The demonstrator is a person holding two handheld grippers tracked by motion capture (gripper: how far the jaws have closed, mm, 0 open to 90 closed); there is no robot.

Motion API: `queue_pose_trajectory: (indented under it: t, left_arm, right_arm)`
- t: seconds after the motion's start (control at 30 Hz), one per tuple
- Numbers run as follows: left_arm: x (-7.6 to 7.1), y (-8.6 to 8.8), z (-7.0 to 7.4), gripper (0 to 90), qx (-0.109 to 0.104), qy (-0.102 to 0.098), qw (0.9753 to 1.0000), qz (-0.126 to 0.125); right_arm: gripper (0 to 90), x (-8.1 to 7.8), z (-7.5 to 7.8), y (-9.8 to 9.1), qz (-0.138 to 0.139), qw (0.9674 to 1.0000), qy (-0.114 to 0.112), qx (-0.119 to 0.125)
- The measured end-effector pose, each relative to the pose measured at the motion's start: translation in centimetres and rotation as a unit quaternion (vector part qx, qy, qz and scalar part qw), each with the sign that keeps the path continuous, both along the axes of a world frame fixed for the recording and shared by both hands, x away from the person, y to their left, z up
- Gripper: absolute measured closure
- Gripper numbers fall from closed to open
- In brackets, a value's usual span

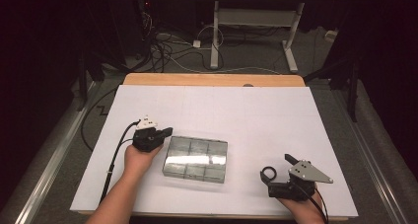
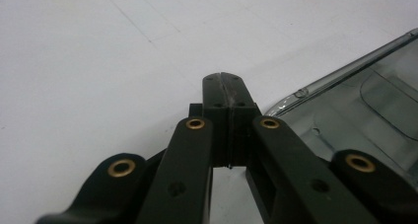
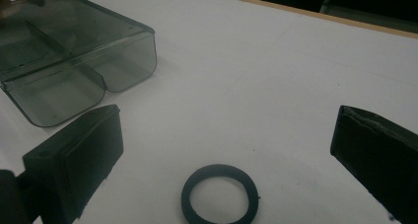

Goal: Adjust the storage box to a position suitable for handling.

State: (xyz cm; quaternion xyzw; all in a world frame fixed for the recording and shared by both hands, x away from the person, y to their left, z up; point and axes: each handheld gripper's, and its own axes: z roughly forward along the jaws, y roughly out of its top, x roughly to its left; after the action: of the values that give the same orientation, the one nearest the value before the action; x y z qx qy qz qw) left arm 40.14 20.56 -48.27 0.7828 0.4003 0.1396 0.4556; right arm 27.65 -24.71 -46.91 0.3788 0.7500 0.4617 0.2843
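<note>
Lower right of the high view: our right gripper, jaws apart around black ring.
Centre left: our left gripper, jaws together, empty, beside clear box.

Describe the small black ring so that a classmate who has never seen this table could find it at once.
Start at the white table and go to its near right. The small black ring lies flat there between the right gripper's open jaws. It is round and opaque; the clear grey plastic compartment box is not.

a white sheet covers the worktop, whose wooden edge shows along the far side. beyond it, on the grey floor, stand a white desk frame and loose cables.
</note>
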Motion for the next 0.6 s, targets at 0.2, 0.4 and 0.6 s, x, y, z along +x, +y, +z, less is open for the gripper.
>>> queue_pose_trajectory:
  t: [0.2, 0.4, 0.6]
  left_arm:
    - [-0.1, -0.4, 0.1, 88.1, -0.002, -0.001, 0.9999, -0.011]
    - [-0.7, -0.9, 0.3, 88.1, 0.006, -0.002, 0.9999, -0.012]
    - [-1.9, -2.2, 0.4, 88.1, 0.015, -0.006, 0.9995, -0.028]
  right_arm:
    - [0.0, 0.0, 0.0, 0.0, -0.001, 1.0000, 0.002, 0.000]
    - [0.0, 0.1, -0.1, 0.0, -0.001, 1.0000, 0.003, 0.001]
    - [0.0, 0.0, -0.1, -0.1, -0.002, 1.0000, 0.002, 0.000]
